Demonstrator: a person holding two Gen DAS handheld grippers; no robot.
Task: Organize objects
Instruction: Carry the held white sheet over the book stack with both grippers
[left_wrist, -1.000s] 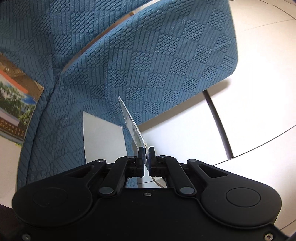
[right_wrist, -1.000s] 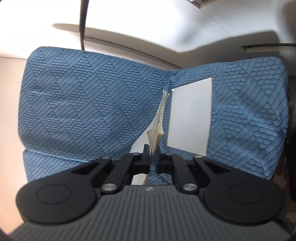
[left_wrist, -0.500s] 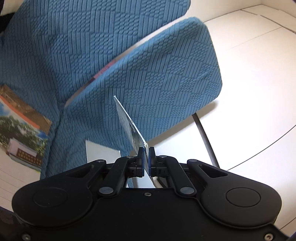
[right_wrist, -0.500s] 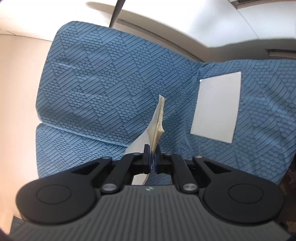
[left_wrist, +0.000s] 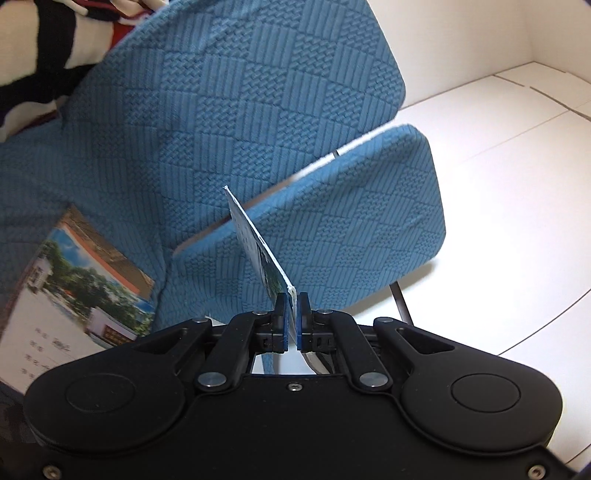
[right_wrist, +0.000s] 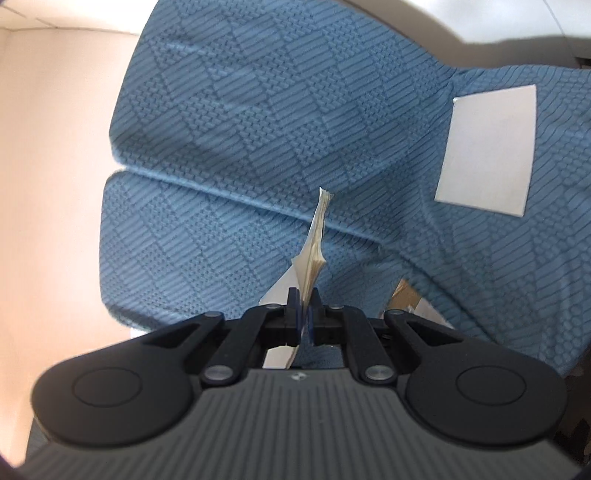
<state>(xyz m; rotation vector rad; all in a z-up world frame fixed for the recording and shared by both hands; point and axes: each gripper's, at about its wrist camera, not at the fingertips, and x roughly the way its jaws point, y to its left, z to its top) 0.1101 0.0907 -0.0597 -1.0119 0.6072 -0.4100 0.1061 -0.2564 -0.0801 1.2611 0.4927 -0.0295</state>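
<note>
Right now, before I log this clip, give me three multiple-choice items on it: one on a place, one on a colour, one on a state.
1. Where does the blank white card lie?
A. on the blue cushion
B. on the floor
C. in the left gripper

2. What colour is the cushion fabric?
A. red
B. blue
C. grey

3. How does the right gripper stand?
A. wide open, empty
B. shut on nothing
C. shut on a stack of cards

Answers:
1. A, the white card rests flat on the textured fabric, clear of both grippers.
2. B, the patterned knit is blue in both views.
3. C, its pads pinch the card stack, whose fanned edges stick out ahead.
</note>
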